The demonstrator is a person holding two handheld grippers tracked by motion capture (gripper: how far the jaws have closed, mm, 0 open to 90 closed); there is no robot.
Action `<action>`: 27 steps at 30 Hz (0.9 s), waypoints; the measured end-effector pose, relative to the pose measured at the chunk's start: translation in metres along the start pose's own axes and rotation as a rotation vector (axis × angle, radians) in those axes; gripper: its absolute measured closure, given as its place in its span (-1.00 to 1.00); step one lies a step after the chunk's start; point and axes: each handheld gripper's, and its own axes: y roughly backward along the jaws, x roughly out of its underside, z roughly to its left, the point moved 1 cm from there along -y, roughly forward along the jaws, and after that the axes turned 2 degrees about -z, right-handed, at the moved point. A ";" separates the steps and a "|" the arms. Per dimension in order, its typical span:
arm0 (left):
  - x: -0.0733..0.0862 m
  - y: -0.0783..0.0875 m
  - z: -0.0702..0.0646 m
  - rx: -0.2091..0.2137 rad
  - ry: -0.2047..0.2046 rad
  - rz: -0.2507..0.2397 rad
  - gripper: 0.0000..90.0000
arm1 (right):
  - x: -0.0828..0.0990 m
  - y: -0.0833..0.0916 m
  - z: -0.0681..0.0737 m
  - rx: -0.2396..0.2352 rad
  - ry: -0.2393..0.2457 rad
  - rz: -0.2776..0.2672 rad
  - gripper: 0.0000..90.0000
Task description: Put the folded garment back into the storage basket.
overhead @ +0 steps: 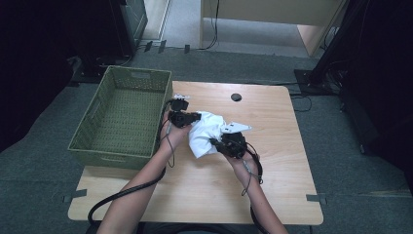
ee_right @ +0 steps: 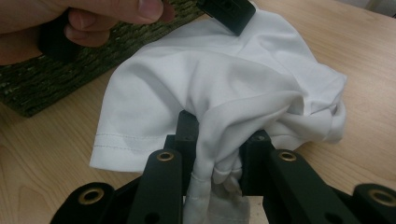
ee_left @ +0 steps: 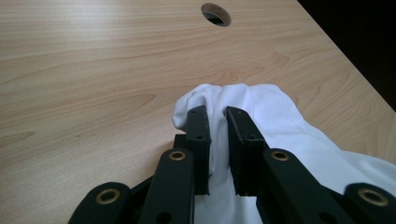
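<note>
A crumpled white cloth (overhead: 204,132) hangs between both grippers above the middle of the wooden table (overhead: 272,170). My left gripper (overhead: 191,118) is shut on the cloth's upper left part; in the left gripper view the white cloth (ee_left: 261,112) is pinched between its two black jaws. My right gripper (overhead: 218,144) is shut on the cloth's lower right part; in the right gripper view a bunched fold of the white cloth (ee_right: 219,93) is squeezed between its jaws, with the other hand (ee_right: 79,18) and its gripper holding the far corner.
A green woven basket (overhead: 122,78) stands on the table's left side, close beside the left hand. A round cable hole (overhead: 236,97) sits near the table's far edge. Black cables trail from both grippers toward the front edge.
</note>
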 end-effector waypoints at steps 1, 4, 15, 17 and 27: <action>-0.002 0.002 -0.001 0.001 0.003 -0.001 0.79 | -0.001 0.001 0.000 -0.006 -0.001 -0.004 0.67; -0.007 0.008 -0.005 -0.007 -0.012 -0.011 0.79 | -0.007 0.004 0.003 -0.006 0.014 -0.006 0.67; -0.027 0.031 -0.011 -0.041 -0.038 -0.026 0.79 | -0.026 0.009 0.012 -0.012 0.041 -0.029 0.67; -0.030 0.034 -0.010 -0.046 -0.039 -0.024 0.79 | -0.031 0.010 0.013 -0.013 0.041 -0.035 0.67; -0.043 0.053 -0.002 -0.066 -0.036 -0.044 0.79 | -0.051 0.010 0.021 -0.026 0.066 -0.055 0.67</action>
